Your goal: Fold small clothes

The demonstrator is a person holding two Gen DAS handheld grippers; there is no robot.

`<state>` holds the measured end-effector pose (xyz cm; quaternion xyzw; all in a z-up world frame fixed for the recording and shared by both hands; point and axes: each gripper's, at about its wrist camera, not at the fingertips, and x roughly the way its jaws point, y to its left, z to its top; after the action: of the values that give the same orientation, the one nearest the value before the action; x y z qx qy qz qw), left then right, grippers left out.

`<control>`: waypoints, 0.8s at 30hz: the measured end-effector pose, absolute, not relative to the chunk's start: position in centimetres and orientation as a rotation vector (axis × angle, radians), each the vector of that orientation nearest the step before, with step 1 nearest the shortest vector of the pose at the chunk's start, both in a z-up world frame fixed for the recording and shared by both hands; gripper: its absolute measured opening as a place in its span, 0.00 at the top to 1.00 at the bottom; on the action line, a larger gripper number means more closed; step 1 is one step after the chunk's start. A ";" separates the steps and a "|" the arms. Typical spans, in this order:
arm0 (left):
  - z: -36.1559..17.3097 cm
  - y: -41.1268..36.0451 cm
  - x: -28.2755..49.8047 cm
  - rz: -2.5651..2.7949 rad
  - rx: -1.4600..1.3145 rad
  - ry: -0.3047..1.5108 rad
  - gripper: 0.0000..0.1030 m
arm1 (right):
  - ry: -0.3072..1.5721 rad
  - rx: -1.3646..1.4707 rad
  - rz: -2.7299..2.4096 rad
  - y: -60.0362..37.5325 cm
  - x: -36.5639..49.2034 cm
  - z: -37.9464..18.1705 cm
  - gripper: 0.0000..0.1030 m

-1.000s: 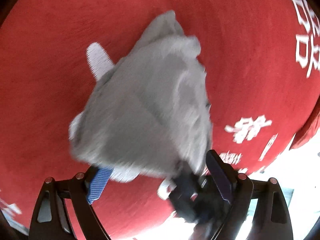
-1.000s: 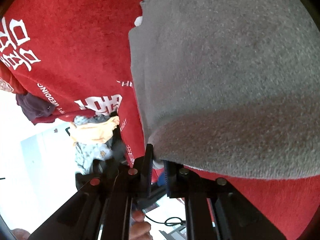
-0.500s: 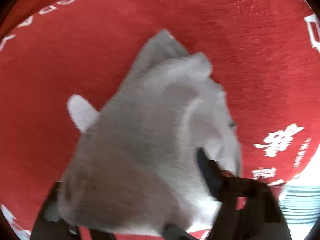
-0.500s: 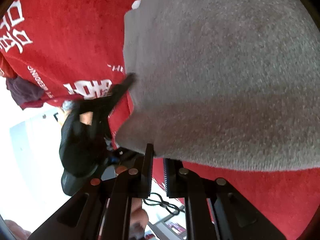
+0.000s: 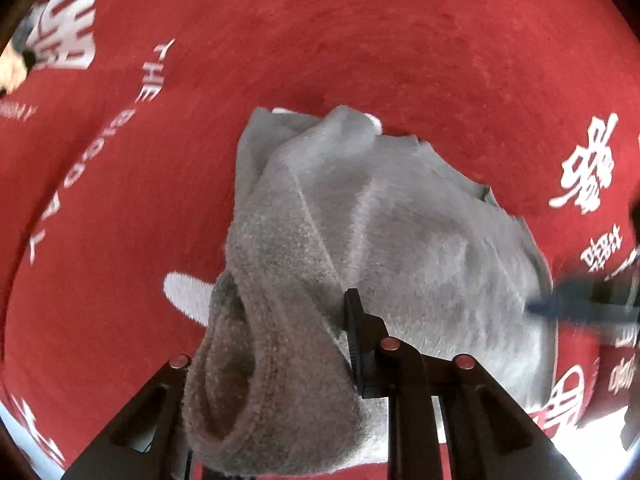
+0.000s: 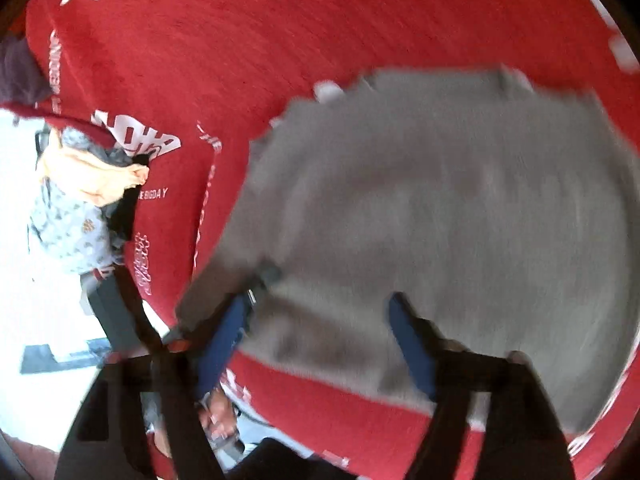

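Because it is soft, light fleece, the grey garment (image 5: 384,240) lying on the red printed cloth (image 5: 360,40) over the worktop will sag and slip; hemmed edges offer the surest hold. Left hand-held gripper (image 5: 280,344): jaws closing on a bunched rolled edge. Right hand-held gripper (image 6: 320,340): jaws opening, apart above the fabric, nothing clamped. Other clothes (image 6: 80,200) lie heaped beyond the cloth's edge; no container shows.

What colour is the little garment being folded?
Plain grey garment, fuzzy like fleece, lying on a red cloth with white lettering; clearest in the left wrist view.
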<state>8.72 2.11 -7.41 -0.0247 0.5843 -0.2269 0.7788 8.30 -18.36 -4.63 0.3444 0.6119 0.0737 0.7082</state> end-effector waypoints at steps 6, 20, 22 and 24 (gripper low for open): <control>-6.9 1.7 7.8 -0.525 0.055 1.211 0.77 | 1.514 0.594 0.294 -14.3 17.1 -4.6 0.22; -6.4 1.2 6.1 -0.610 0.235 1.111 0.77 | 1.991 0.042 0.393 -1.5 24.4 -12.4 0.22; -6.2 1.0 6.0 -0.614 0.241 1.106 0.77 | 2.009 -0.021 0.383 -0.9 24.4 -12.9 0.22; -6.2 1.0 5.9 -0.618 0.247 1.100 0.77 | 2.040 -0.083 0.370 -0.2 24.4 -13.7 0.22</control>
<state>5.89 0.97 -6.21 0.1153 0.5130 -0.2883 0.8002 24.41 -0.15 -13.66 -0.0346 0.8466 0.1537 0.5083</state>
